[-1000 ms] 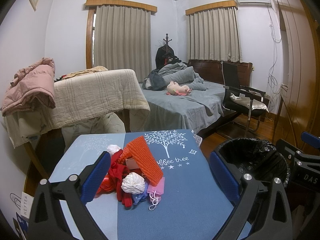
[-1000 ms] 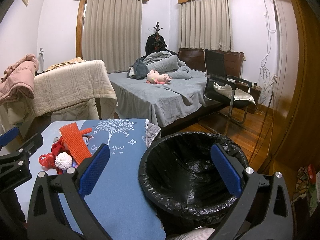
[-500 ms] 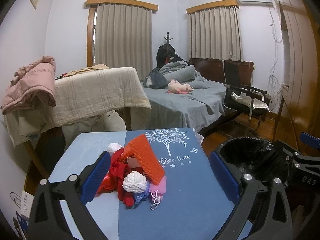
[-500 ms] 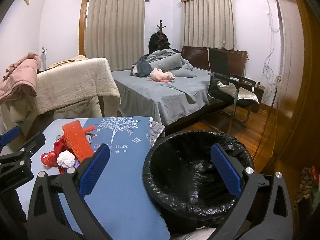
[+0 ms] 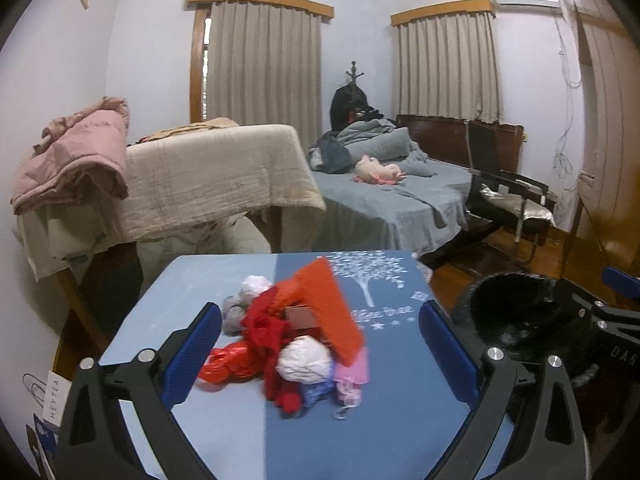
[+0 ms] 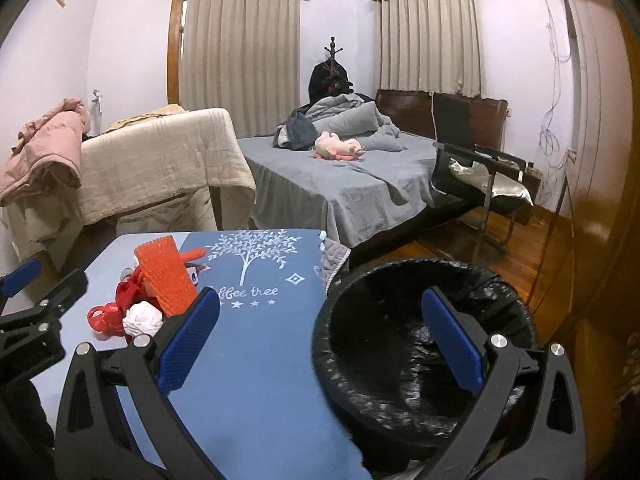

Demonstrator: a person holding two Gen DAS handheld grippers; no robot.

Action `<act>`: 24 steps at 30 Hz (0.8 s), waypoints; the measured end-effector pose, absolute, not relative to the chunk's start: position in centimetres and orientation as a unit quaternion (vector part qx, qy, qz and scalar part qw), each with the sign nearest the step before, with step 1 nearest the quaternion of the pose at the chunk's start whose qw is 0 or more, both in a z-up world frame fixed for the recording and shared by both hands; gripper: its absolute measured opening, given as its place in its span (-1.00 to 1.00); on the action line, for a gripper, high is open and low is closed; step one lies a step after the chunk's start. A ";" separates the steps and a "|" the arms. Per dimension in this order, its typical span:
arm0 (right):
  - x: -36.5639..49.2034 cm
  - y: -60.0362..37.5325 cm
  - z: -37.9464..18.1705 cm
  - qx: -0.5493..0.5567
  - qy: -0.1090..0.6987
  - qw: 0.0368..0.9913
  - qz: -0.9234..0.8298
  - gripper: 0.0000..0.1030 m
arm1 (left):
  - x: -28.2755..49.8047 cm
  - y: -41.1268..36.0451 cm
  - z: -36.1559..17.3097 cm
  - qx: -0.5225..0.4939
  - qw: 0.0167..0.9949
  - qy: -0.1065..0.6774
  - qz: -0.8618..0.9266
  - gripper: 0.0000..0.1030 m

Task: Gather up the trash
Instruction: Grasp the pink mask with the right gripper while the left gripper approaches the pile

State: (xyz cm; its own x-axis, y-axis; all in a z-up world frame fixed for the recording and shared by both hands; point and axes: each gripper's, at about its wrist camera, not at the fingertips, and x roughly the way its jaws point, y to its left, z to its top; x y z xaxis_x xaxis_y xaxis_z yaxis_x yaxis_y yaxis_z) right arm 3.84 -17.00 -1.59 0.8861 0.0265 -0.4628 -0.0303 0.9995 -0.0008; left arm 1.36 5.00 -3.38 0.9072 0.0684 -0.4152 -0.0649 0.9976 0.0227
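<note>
Nothing picked up yet. Trash pile (image 5: 296, 340) all on blue table (image 5: 400, 420). Bin (image 6: 424, 344) beside table, maybe empty, too dark inside. Left gripper (image 5: 320, 344) and right gripper (image 6: 320, 340) wide open, holding nothing.

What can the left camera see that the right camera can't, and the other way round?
Only the left camera shows the pink bit and blue scrap at the near side of the trash pile, plus a paper bag by the table. Only the right camera looks down into the black bin bag. Both show the orange sponge, the white paper ball, the blue table and the bed.
</note>
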 end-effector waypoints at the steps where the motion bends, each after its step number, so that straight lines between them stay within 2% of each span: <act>1: 4.2 -16.7 -1.9 -0.002 0.241 0.970 0.018 0.90 | 1.5 5.5 -3.7 0.007 0.976 0.214 0.039 0.88; 14: 9.1 -9.6 -8.0 -0.011 0.298 0.951 0.076 0.90 | 3.7 11.6 -8.4 0.019 0.965 0.245 0.095 0.88; 20: 10.8 -6.1 -10.6 -0.033 0.324 0.940 0.100 0.62 | 4.4 12.8 -10.3 0.012 0.961 0.257 0.104 0.86; 24: 11.8 -4.3 -12.2 -0.034 0.344 0.932 0.111 0.58 | 4.9 13.6 -11.0 0.006 0.958 0.265 0.110 0.81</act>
